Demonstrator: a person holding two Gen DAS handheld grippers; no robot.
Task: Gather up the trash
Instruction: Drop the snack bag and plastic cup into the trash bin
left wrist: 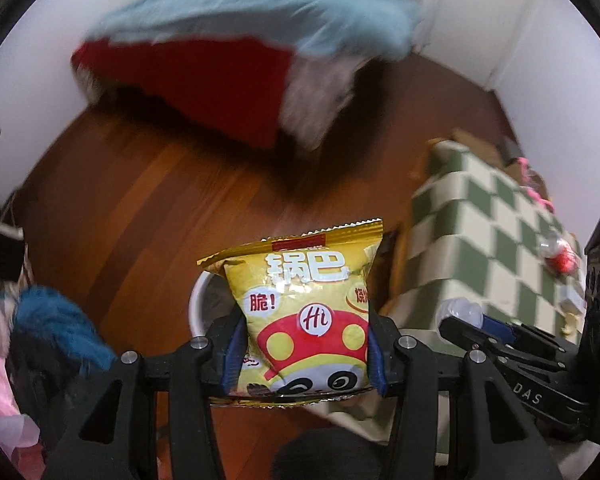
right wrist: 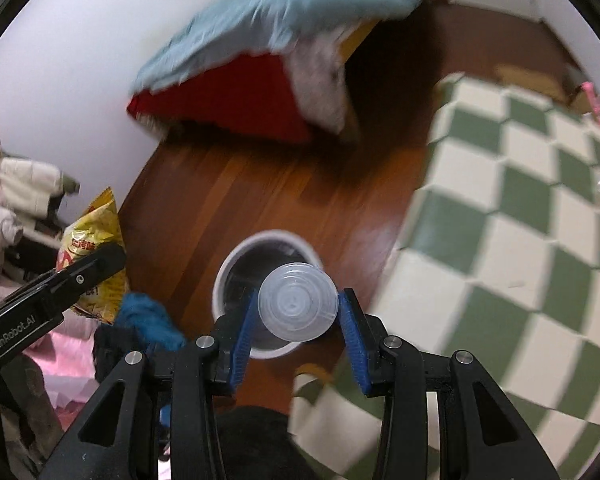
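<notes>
My left gripper (left wrist: 306,344) is shut on a yellow snack bag (left wrist: 306,300) with a red cartoon print, held upright above the wooden floor; the bag also shows at the left of the right wrist view (right wrist: 94,260). My right gripper (right wrist: 298,316) is shut on a clear plastic cup (right wrist: 298,306), held directly over a white round trash bin (right wrist: 236,256) on the floor. The bin's rim peeks out behind the bag in the left wrist view (left wrist: 198,300). The right gripper with the cup shows at the right of the left wrist view (left wrist: 464,312).
A table with a green and cream checkered cloth (right wrist: 520,240) stands to the right, with a small red and clear item (left wrist: 560,256) on it. A bed with a light blue blanket and red side (right wrist: 260,92) lies ahead. Clothes and a blue fluffy item (right wrist: 148,320) lie at the left.
</notes>
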